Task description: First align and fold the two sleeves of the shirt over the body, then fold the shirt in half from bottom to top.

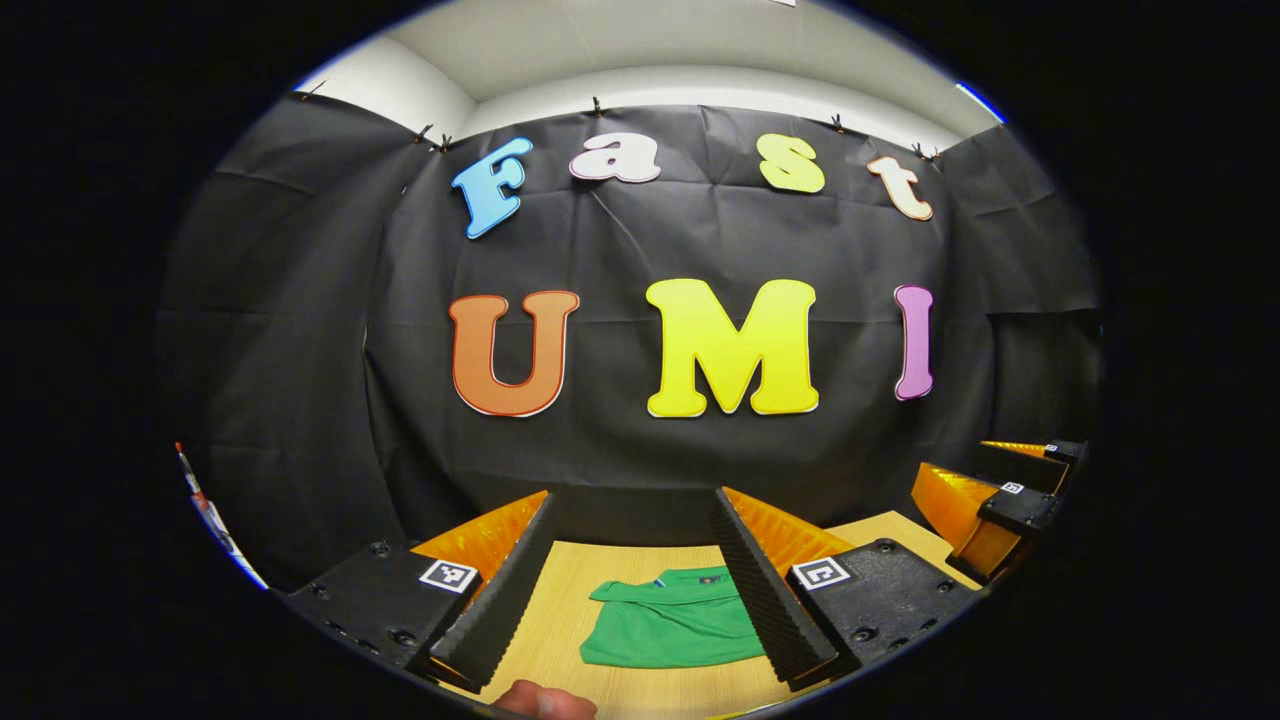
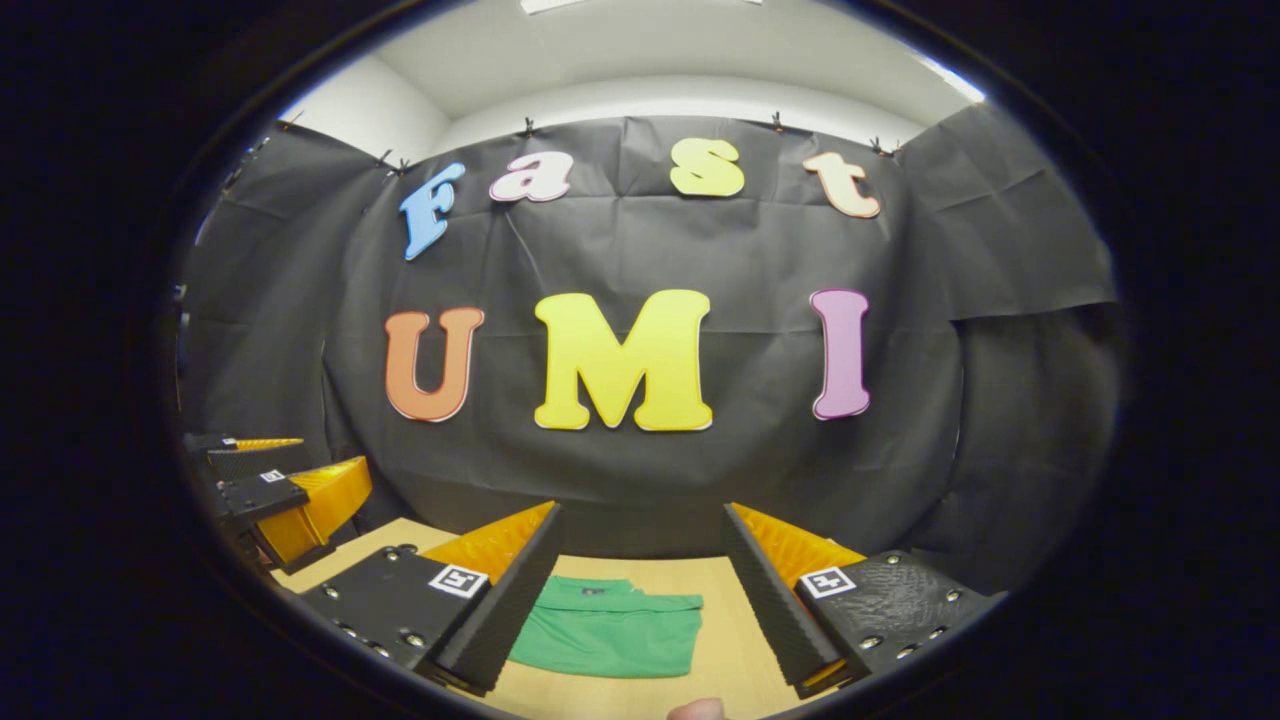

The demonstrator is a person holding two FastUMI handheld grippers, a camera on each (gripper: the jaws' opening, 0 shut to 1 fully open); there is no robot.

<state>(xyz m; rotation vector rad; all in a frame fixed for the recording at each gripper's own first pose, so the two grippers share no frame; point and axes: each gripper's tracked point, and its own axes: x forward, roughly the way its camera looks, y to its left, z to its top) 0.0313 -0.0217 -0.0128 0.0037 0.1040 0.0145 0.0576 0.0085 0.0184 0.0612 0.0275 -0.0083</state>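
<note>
A green shirt [image 1: 672, 625] lies folded into a compact rectangle on the light wooden table [image 1: 560, 620], collar toward the far wall. In the left gripper view my left gripper [image 1: 640, 580] hangs open above the table, its fingers either side of the shirt and clear of it. The right gripper [image 1: 1010, 495] shows off to the right of that view, also raised. In the right gripper view the same green shirt [image 2: 610, 630] lies between the spread fingers of my right gripper [image 2: 640, 590], which is open and holds nothing. The left gripper [image 2: 280, 490] shows at that view's left edge.
The black cloth wall [image 1: 640, 460] stands right behind the table's far edge. A fingertip of the person's hand [image 1: 545, 700] shows at the bottom of the left gripper view, and another fingertip [image 2: 695, 710] at the bottom of the right gripper view.
</note>
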